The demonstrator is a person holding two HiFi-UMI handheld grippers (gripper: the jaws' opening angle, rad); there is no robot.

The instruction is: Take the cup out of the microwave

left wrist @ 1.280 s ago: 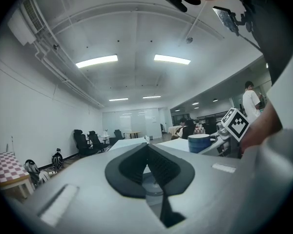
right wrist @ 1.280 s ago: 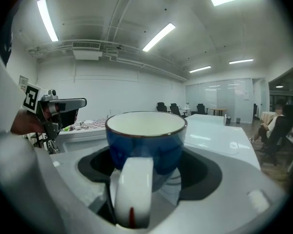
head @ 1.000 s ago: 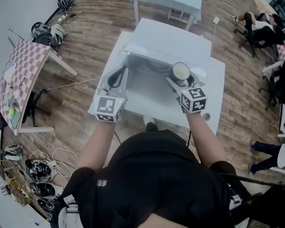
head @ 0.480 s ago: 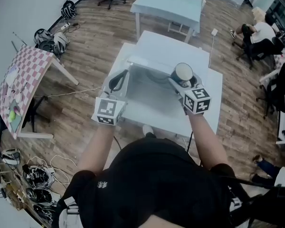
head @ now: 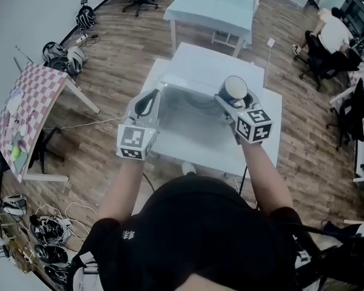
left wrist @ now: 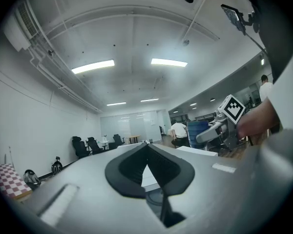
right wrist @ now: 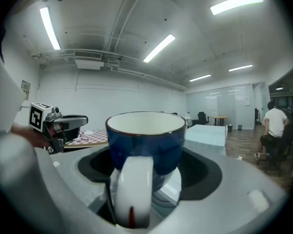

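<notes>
A blue cup (right wrist: 145, 139) with a white inside and a white handle (right wrist: 132, 189) sits upright between the jaws of my right gripper (right wrist: 146, 160), which is shut on it by the handle. From above, the cup (head: 235, 90) hangs at the right end of the white microwave (head: 212, 62), above the white table (head: 264, 139). My right gripper (head: 230, 102) is just below the cup. At the microwave's left end, my left gripper (head: 158, 93) is level with it. The left gripper (left wrist: 147, 143) has its tips together and holds nothing.
A table with a checked cloth (head: 24, 111) stands to the left, and a pale table (head: 215, 5) stands behind. Helmets and cables (head: 64, 53) lie on the wooden floor at the left. A person sits on a chair (head: 330, 35) at the back right.
Both grippers stay in about the same place, and the right one keeps hold of the cup. The head view has shifted a little. The seated person at the back right has moved.
</notes>
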